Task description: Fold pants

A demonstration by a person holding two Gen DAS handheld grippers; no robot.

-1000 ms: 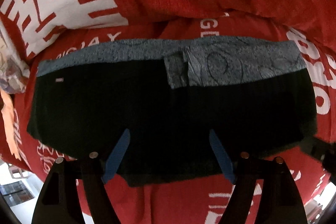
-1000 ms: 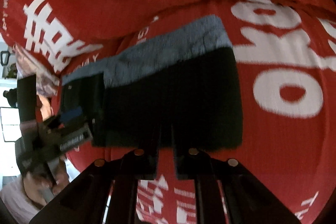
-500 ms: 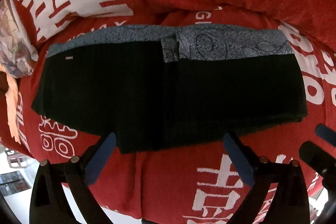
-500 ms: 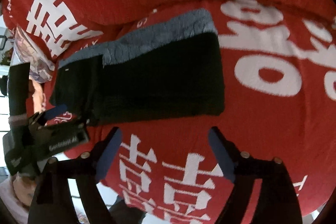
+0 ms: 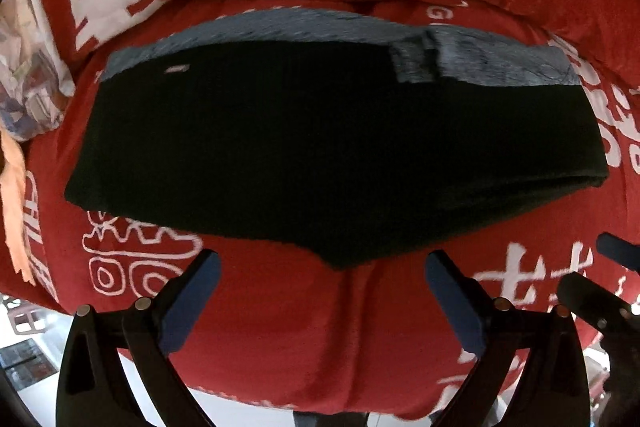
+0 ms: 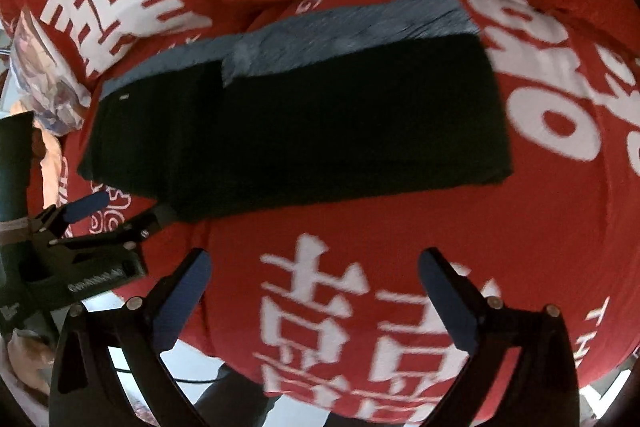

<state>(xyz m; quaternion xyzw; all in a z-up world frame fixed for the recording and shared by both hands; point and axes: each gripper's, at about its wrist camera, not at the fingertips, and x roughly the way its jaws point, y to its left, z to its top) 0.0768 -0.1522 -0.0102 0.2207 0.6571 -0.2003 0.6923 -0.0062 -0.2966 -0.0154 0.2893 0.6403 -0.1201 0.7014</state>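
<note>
Where pants (image 5: 320, 147) lie, patterned bundle (image 5: 28, 79) beside.

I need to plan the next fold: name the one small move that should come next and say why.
Probably bring the right gripper back to the right end of the pants to fold them across. Both grippers have just been opening and are empty; the left gripper hangs off the hem too. The pants lie in one long, wide band on the red bedspread.

Pants (image 5: 320, 147): folded, black, grey waistband, flat on red blanket (image 5: 360, 327).
Left gripper (image 5: 322, 279): jaws wide, empty, just beside hem.
</note>
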